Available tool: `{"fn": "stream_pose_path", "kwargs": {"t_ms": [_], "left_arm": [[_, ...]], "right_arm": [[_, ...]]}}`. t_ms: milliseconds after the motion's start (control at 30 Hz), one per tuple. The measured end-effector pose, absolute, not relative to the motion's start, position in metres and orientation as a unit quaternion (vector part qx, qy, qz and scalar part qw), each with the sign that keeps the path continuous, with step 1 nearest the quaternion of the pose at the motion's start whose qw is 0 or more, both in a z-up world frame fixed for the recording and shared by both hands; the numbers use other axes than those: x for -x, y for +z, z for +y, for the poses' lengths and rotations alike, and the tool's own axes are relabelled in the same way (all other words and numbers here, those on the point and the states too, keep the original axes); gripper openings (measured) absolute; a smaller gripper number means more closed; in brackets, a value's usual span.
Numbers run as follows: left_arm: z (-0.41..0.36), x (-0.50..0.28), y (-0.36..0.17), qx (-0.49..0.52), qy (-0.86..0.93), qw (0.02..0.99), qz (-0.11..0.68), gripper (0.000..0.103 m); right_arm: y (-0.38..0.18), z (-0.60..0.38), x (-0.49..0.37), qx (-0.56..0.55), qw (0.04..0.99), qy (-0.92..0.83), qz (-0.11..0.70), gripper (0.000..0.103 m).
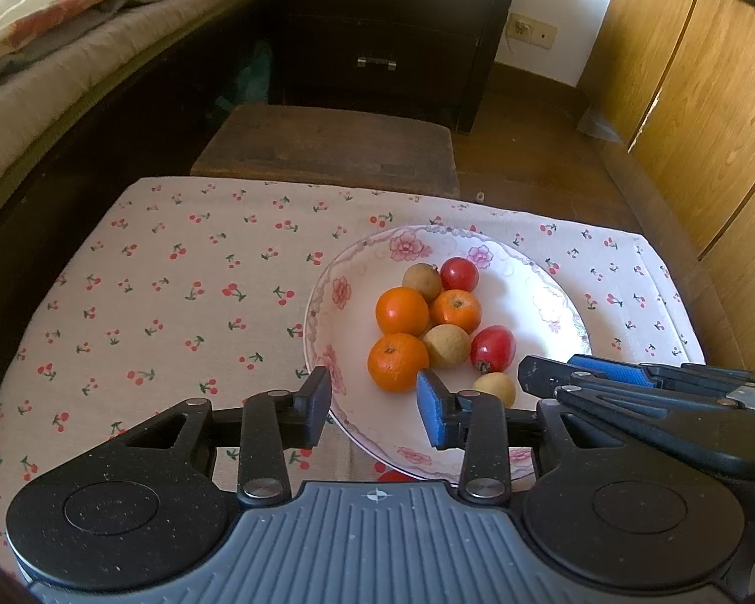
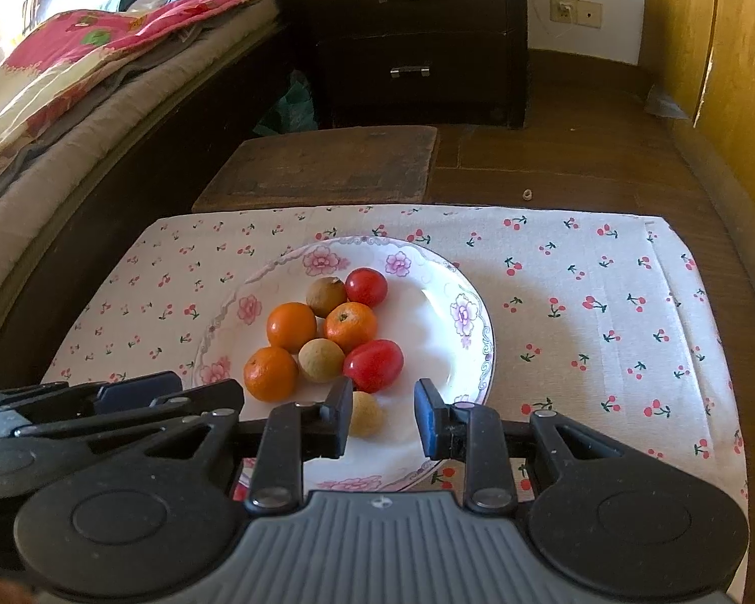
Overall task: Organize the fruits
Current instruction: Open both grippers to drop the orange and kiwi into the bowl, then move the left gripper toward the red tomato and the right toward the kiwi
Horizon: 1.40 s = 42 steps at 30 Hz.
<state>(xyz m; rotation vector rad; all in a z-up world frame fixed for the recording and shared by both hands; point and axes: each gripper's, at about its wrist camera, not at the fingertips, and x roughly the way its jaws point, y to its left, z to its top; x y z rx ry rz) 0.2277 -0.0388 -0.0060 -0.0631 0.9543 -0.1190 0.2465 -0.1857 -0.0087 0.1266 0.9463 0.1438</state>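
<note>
left gripper [image 1: 373,405], right gripper [image 2: 383,415]: fingers apart, empty; 1 longan [image 2: 370,418] half hidden.

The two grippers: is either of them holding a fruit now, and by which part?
Nothing is held. The left gripper and the right gripper both hover over the plate with empty jaws.

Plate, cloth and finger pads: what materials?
Plate: looks like glazed ceramic, white with printed pink flowers and a glossy sheen; could be melamine. Cloth: matte woven fabric, cherry print, fold creases. Finger pads: blue, textured, probably rubber or foam, on black, speckled plastic-looking fingers.
</note>
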Motion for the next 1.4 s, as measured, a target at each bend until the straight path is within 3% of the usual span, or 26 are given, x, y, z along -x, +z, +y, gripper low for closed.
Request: {"fn": "stream_pose_path", "kwargs": {"t_ms": [900, 1067, 1400], "left_arm": [[-0.037, -0.209, 0.003, 0.018, -0.072, 0.887, 0.456, 0.050], [-0.032, -0.203, -0.001, 0.023, -0.080, 0.880, 0.467, 0.060], [-0.014, -0.196, -0.001, 0.052, -0.081, 0.873, 0.478, 0.063]], "right_arm": [[-0.001, -0.184, -0.224, -0.060, 0.885, 0.064, 0.457, 0.030], [-0.003, -0.186, -0.217, -0.056, 0.881, 0.064, 0.466, 0.034], [-0.012, -0.178, -0.200, -0.050, 0.865, 0.094, 0.490, 0.037]]}}
